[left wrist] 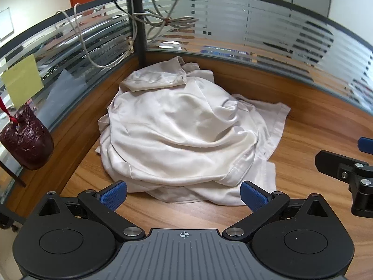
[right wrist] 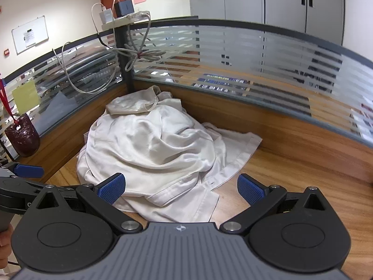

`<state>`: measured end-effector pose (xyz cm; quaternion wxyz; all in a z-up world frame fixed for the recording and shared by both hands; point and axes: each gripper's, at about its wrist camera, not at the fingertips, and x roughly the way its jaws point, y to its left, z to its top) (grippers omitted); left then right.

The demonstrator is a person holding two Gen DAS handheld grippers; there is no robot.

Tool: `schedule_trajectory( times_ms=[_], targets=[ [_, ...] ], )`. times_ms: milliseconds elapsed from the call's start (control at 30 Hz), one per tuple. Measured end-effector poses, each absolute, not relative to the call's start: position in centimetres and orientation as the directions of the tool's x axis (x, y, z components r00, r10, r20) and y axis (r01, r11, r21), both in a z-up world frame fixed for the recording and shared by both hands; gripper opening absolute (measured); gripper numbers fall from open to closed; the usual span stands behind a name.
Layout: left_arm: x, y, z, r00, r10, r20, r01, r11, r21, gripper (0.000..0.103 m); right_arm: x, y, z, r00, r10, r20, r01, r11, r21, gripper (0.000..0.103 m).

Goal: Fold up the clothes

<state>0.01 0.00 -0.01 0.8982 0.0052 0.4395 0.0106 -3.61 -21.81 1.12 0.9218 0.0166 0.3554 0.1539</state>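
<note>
A crumpled cream shirt (left wrist: pixel 184 135) lies heaped just ahead of both sets of jaws, its long axis running away from them into the corner, a sleeve cuff folded over the far end. It rests on a wood-grain desk (left wrist: pixel 310 140) enclosed by striped frosted-glass partitions (left wrist: pixel 279 23) with cables (left wrist: pixel 163 21) draped over them. The left gripper (left wrist: pixel 184 196) and right gripper (right wrist: pixel 181 188) both hover with jaws spread wide, holding nothing, their blue pads just short of the shirt's near edge.

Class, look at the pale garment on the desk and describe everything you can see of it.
The garment is an off-white shirt of thin, slightly shiny cloth, unfolded and crumpled into a rounded heap. A sleeve with its cuff lies across the top; a stitched hem spreads flat to the right. It rests on the wooden desk in the partition corner. Neither tongs touch it.
</note>
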Motion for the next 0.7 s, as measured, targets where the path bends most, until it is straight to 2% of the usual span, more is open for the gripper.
schedule_trajectory(
  times_ms=[233, 700],
  targets=[
    [0.31, 0.07, -0.45, 0.614, 0.038, -0.788, -0.021, 0.999, 0.032, 0.103, -3.17, -21.82, 0.9, 0.702, 0.269, -0.659, -0.273, 0.957, 0.1, 0.103],
    [0.32, -0.46, -0.21, 0.616, 0.076, -0.784, -0.014, 0.996, 0.086, 0.103, -2.84, -21.66, 0.86, 0.681, 0.268, -0.681, -0.27, 0.957, 0.107, 0.103]
  ],
)
